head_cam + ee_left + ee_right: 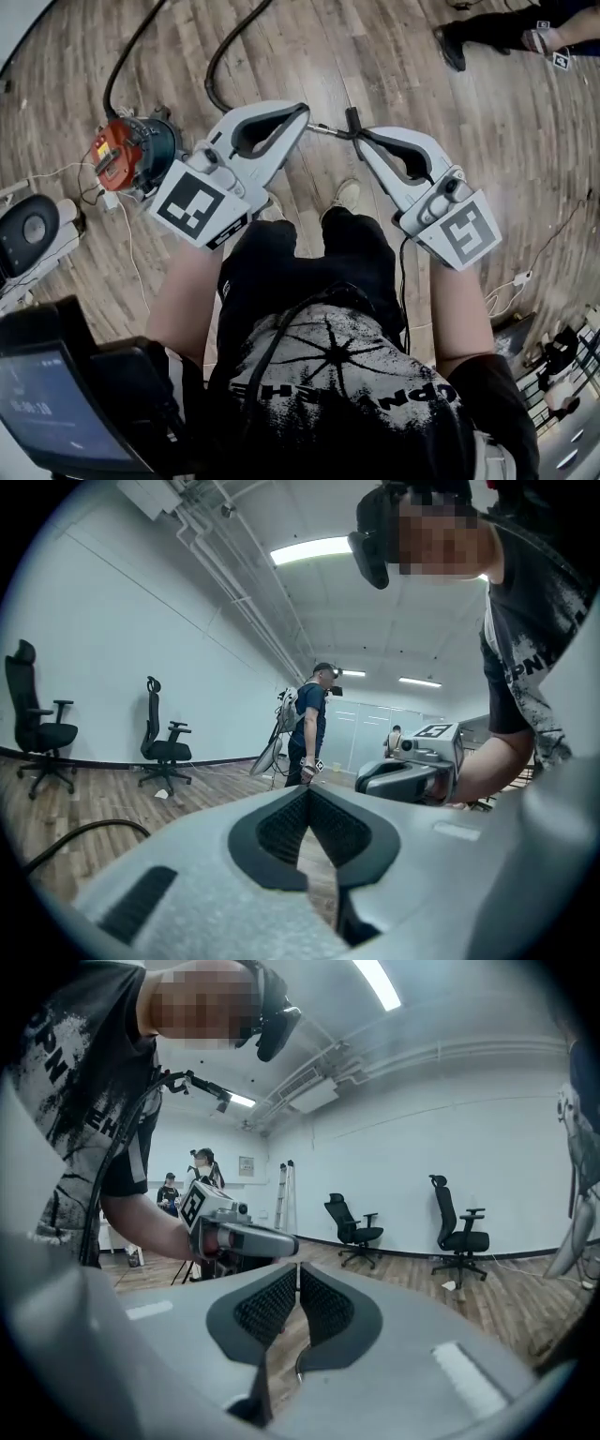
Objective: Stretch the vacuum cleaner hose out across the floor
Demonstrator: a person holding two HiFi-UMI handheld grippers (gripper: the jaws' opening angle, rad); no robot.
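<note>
While the left gripper [298,114] and the right gripper [353,120] are held pressed together on nothing, tips nearly meeting, the hose [212,70] is seen curved on the floor [422,94] beyond the left one.

Vacuum cleaner [131,155] left of left gripper [302,114], hose [214,66] on floor [422,75] ahead, right gripper [354,122] alongside

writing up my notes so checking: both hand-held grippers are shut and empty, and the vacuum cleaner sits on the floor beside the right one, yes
One thing is wrong: the vacuum cleaner sits on the floor beside the left hand-held gripper, not the right hand-held gripper. The head view shows this. Both are shut and empty, as you said.
</note>
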